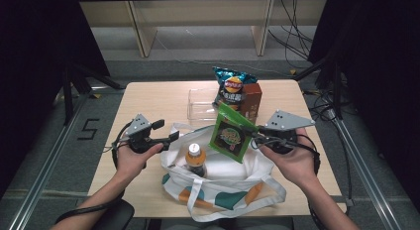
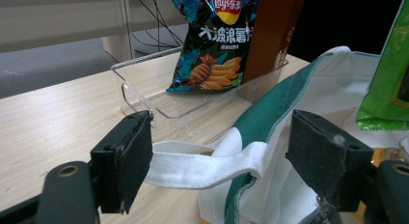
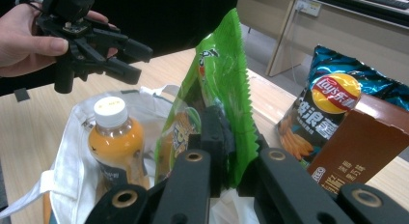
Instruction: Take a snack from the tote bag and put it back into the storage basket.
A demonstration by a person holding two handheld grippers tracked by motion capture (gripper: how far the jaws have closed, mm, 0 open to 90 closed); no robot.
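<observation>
Holding the green packet (image 1: 229,133) pinched in my right gripper (image 1: 253,134) above the tote (image 1: 218,178), I'm keeping it upright to clear the bottle (image 1: 196,159); my left gripper (image 1: 165,132) is gaping wide around the strap (image 2: 202,164).

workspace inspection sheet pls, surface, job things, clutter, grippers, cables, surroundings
surface: light wooden table, no spills seen
job's things: green foil snack packet held above white canvas tote bag; orange juice bottle with white cap upright inside the bag
clutter: clear plastic tray holding blue crisp bag and brown carton
grippers: left gripper open, bag strap between its jaws; right gripper shut on the packet
cables: black cable trailing from left gripper
surroundings: wooden shelving, loose floor wires
</observation>
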